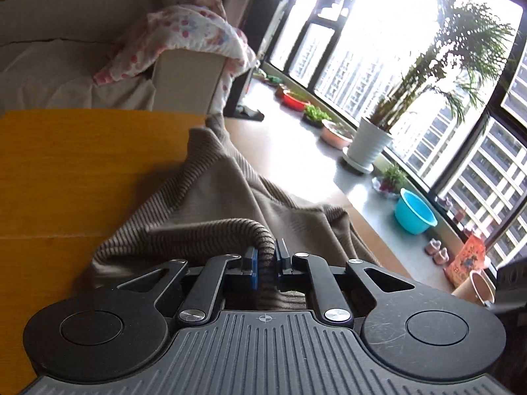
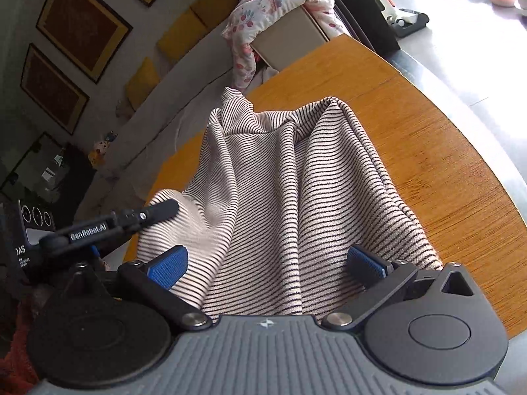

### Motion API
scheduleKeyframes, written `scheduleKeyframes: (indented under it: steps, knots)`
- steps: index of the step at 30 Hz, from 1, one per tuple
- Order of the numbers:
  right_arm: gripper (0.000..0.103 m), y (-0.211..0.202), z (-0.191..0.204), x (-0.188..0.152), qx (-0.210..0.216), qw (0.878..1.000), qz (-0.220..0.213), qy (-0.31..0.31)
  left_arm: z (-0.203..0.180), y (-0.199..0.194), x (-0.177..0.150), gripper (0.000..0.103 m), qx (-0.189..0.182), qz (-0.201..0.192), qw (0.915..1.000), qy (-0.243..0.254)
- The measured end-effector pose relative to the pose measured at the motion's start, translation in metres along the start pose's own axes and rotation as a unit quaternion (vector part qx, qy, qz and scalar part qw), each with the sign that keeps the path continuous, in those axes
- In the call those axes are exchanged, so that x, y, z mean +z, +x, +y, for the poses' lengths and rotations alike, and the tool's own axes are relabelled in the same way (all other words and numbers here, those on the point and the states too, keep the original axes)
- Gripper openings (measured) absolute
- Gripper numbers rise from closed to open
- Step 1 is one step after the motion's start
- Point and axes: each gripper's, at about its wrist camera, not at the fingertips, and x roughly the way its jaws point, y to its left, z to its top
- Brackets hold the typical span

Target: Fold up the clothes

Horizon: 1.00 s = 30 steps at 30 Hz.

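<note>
my left claw (image 1: 266, 256) pinches a bunched edge of the striped garment (image 1: 210, 197) to lift it; my right claw (image 2: 266, 263) gapes wide. garment trails toward twelve o'clock over the wooden table (image 2: 428, 164).

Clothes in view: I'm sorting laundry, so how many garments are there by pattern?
Striped: 1, the striped garment on the wooden table, pinched by the left gripper.
Floral: 1, the floral garment draped over the cardboard box.
Total: 2
</note>
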Motion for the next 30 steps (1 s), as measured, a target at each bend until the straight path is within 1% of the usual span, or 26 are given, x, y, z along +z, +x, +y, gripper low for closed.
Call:
scheduleKeyframes:
  steps: [2,3,4,5,7,9,10,11,12,13,14,15,16,17,18,20,21,22,23,24,26,28,29,30]
  knots:
    - [0.103,0.001,0.001,-0.001,-0.004,1.0,-0.004,0.0,0.024,-0.017,0.026,0.011,0.042,-0.055,0.9974,-0.019]
    - [0.103,0.001,0.002,-0.002,-0.007,1.0,-0.007,0.0,0.038,-0.023,0.034,0.011,0.068,-0.071,0.9948,-0.026]
    - [0.103,0.002,0.005,-0.004,-0.012,1.0,-0.011,-0.001,0.053,-0.027,0.041,0.011,0.095,-0.079,0.9917,-0.033]
    - [0.103,0.003,0.007,-0.005,-0.02,1.0,-0.013,-0.007,0.068,-0.029,0.044,0.011,0.117,-0.081,0.989,-0.041]
    - [0.103,0.007,0.014,-0.007,-0.039,0.999,-0.016,-0.019,0.099,-0.026,0.042,0.012,0.142,-0.06,0.986,-0.065]
    - [0.103,0.013,0.025,-0.008,-0.065,0.997,-0.013,-0.046,0.128,-0.022,0.035,0.018,0.163,-0.037,0.9817,-0.091]
    - [0.103,0.017,0.032,-0.009,-0.079,0.994,-0.005,-0.072,0.14,-0.021,0.03,0.025,0.173,-0.027,0.9791,-0.103]
    - [0.103,0.023,0.041,-0.01,-0.094,0.989,0.011,-0.113,0.151,-0.023,0.025,0.03,0.18,-0.021,0.9769,-0.113]
    - [0.103,0.028,0.049,-0.01,-0.105,0.983,0.025,-0.147,0.16,-0.028,0.02,0.032,0.181,-0.018,0.9753,-0.125]
    - [0.103,0.031,0.053,-0.01,-0.112,0.979,0.035,-0.166,0.168,-0.032,0.016,0.037,0.181,-0.017,0.9738,-0.137]
    - [0.103,0.033,0.058,-0.006,-0.116,0.977,0.038,-0.173,0.172,-0.039,0.014,0.046,0.175,-0.02,0.9735,-0.145]
    - [0.103,0.035,0.063,-0.003,-0.12,0.976,0.04,-0.179,0.174,-0.047,0.013,0.05,0.169,-0.026,0.9741,-0.148]
    - [0.103,0.034,0.069,0.001,-0.121,0.974,0.03,-0.189,0.174,-0.055,0.012,0.055,0.164,-0.032,0.9752,-0.145]
    - [0.103,0.035,0.079,0.005,-0.125,0.969,0.014,-0.211,0.17,-0.062,0.014,0.059,0.162,-0.04,0.9773,-0.131]
    - [0.103,0.035,0.09,0.009,-0.13,0.963,-0.001,-0.235,0.165,-0.068,0.016,0.062,0.16,-0.048,0.9794,-0.113]
    - [0.103,0.046,0.12,0.011,-0.143,0.941,-0.027,-0.306,0.147,-0.074,0.023,0.076,0.149,-0.062,0.9846,-0.066]
    - [0.102,0.054,0.134,0.013,-0.149,0.928,-0.035,-0.341,0.137,-0.074,0.027,0.079,0.141,-0.066,0.987,-0.041]
    - [0.096,0.072,0.146,0.017,-0.16,0.916,-0.036,-0.367,0.127,-0.069,0.031,0.08,0.131,-0.064,0.9891,-0.02]
    - [0.085,0.092,0.158,0.022,-0.17,0.903,-0.037,-0.393,0.116,-0.062,0.035,0.08,0.122,-0.06,0.9907,-0.003]
    - [0.076,0.112,0.166,0.025,-0.18,0.897,-0.029,-0.402,0.106,-0.055,0.039,0.08,0.113,-0.056,0.992,0.009]
    - [0.073,0.153,0.172,0.029,-0.202,0.885,-0.006,-0.42,0.088,-0.04,0.04,0.08,0.087,-0.045,0.995,0.017]
    - [0.072,0.183,0.171,0.026,-0.225,0.865,0.01,-0.448,0.071,-0.021,0.033,0.081,0.048,-0.029,0.9983,0.013]
    - [0.069,0.194,0.168,0.024,-0.238,0.853,0.014,-0.465,0.062,-0.012,0.029,0.081,0.029,-0.021,0.9993,0.012]
    - [0.068,0.196,0.165,0.024,-0.239,0.845,0.009,-0.479,0.054,-0.002,0.024,0.081,0.012,-0.012,0.9998,0.01]
